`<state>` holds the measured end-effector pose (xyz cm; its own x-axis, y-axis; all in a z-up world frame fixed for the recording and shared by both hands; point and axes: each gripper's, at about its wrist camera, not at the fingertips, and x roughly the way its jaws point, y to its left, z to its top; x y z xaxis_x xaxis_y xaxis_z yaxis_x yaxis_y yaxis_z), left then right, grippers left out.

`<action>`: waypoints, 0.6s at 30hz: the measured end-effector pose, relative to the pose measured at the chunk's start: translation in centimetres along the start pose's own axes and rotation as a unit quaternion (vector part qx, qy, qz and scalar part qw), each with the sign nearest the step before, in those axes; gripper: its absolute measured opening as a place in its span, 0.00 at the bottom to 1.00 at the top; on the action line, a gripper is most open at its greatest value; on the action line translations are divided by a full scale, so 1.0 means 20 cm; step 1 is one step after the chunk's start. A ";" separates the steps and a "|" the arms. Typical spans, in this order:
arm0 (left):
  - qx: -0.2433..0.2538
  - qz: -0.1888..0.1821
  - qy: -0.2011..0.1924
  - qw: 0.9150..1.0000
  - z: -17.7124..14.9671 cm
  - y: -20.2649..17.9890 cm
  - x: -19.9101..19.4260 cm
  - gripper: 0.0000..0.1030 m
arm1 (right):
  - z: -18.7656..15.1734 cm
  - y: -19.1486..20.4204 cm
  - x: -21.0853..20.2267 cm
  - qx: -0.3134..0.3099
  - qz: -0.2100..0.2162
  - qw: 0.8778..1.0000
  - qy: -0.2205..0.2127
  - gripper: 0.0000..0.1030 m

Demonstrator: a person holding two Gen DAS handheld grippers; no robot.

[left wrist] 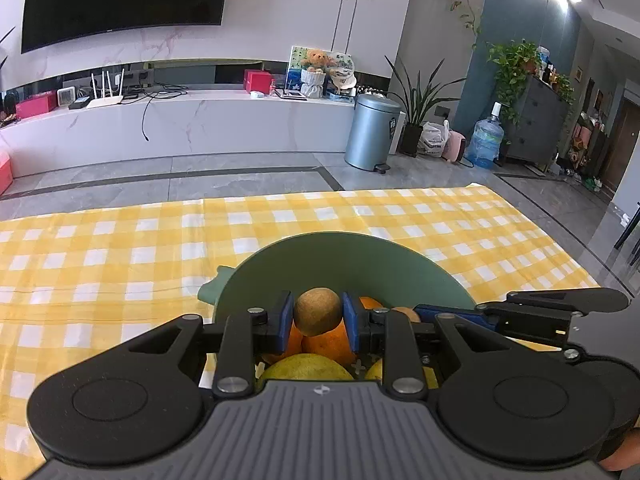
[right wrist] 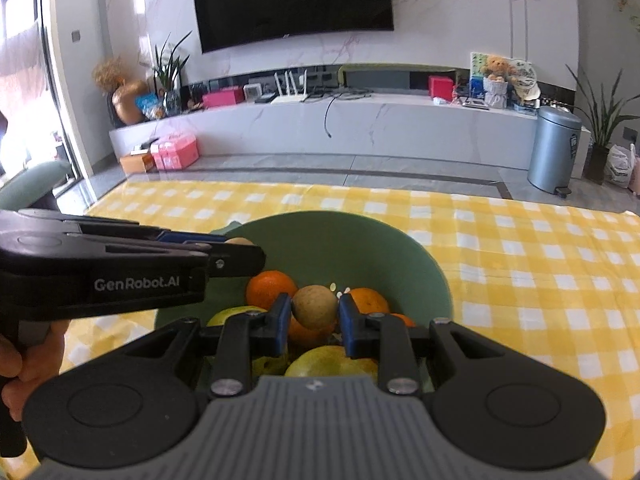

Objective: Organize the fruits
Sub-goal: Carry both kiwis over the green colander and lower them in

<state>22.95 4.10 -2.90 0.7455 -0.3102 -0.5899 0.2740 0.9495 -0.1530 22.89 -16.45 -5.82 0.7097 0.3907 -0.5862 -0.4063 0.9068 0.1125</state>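
Our left tongs point(left wrist: 318, 312) grip one brown kiwi point(left wrist: 318, 311), our right tongs point(right wrist: 314, 307) another kiwi point(right wrist: 314, 306), both above the green bowl point(right wrist: 348, 240) at six o'clock on the counter point(right wrist: 540, 264).

Bare checked tablecloth point(left wrist: 120, 248) all round, fruit-heaped green bowl point(right wrist: 360, 248) crowded by both grippers.
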 end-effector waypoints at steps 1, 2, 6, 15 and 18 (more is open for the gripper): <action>-0.003 0.000 0.003 1.000 0.00 0.01 0.01 0.28 | 0.00 0.00 0.02 -0.004 -0.001 1.000 0.005 0.21; -0.008 -0.001 0.005 1.000 0.00 0.02 0.02 0.28 | 0.01 0.00 0.04 -0.007 -0.001 1.000 0.009 0.21; -0.021 -0.006 0.011 1.000 0.00 0.05 0.05 0.28 | 0.02 -0.01 0.11 -0.012 0.004 0.999 0.029 0.21; -0.017 0.001 0.052 0.999 -0.03 0.05 0.14 0.28 | 0.00 -0.02 0.22 -0.010 0.003 0.998 0.060 0.22; -0.014 0.002 0.051 0.999 -0.04 0.05 0.15 0.29 | -0.01 -0.03 0.22 -0.012 0.004 0.998 0.062 0.22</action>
<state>24.90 4.10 -5.42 0.6798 -0.3013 -0.6686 0.2524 0.9521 -0.1725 26.15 -15.22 -8.59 0.6308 0.3743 -0.6797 -0.4264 0.8991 0.0994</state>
